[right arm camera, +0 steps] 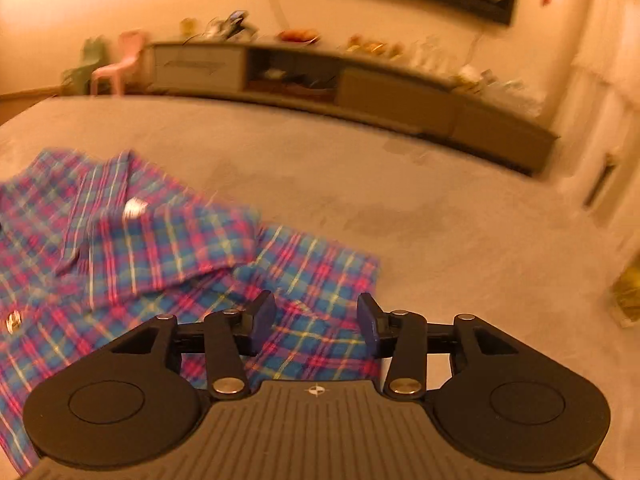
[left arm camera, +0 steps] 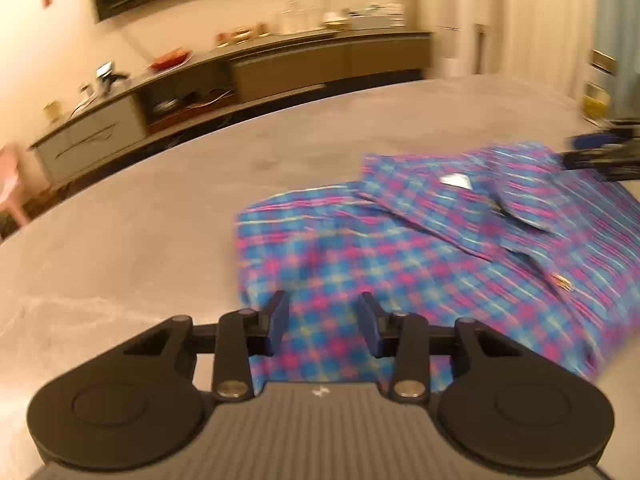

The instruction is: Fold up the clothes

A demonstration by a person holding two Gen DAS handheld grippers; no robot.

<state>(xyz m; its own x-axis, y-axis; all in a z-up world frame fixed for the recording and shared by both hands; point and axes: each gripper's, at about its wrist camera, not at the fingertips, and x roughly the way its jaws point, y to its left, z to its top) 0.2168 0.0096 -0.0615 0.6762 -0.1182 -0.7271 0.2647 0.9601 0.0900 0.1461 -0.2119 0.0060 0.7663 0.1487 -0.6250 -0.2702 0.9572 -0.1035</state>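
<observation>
Both tongs agape over plaid shirt (left arm camera: 420, 240)

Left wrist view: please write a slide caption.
Open left gripper above a plaid shirt on a grey table.

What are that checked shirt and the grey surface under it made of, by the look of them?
The shirt looks like thin woven cloth, perhaps cotton: a matte plaid that creases softly, with a shiny gold-toned button, maybe metal. The surface looks like soft, matte grey fabric, with darker brushed-looking patches; motion blur leaves it uncertain.
</observation>
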